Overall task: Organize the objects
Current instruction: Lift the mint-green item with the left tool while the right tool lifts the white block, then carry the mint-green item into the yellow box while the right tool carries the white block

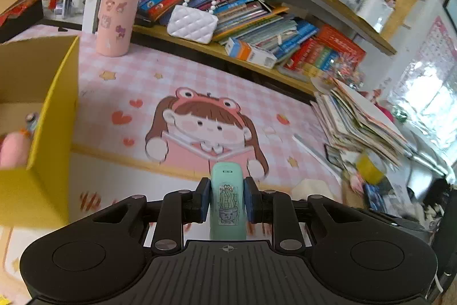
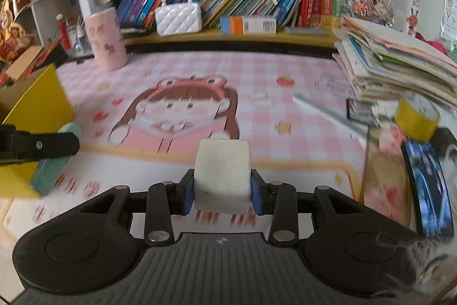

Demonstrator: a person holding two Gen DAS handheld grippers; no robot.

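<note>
Closest to me, my left gripper [image 1: 227, 199] has its blue pads clamped narrow on one mint-green case [image 1: 227, 200] with a cactus sticker, held upright by its flat sides so it cannot swivel; my right gripper [image 2: 222, 187] pinches one white block [image 2: 222, 176], seemingly an eraser, across its broad faces, jaws set wider because the block is thicker. Both things hang above the pink checked mat [image 1: 200, 82], clear of it, which I judge suits carrying them toward the yellow box [image 1: 54, 116] at the left, the likely drop point, since one pink thing and another small item already lie inside. On the right sit one roll of yellow tape [image 2: 417, 116] and one leaning pile of papers [image 2: 400, 62], perhaps waiting their turn. Further back stands one pink cylinder [image 1: 115, 19], then one white quilted purse [image 1: 192, 23] propped against a row of books, too many to count
</note>
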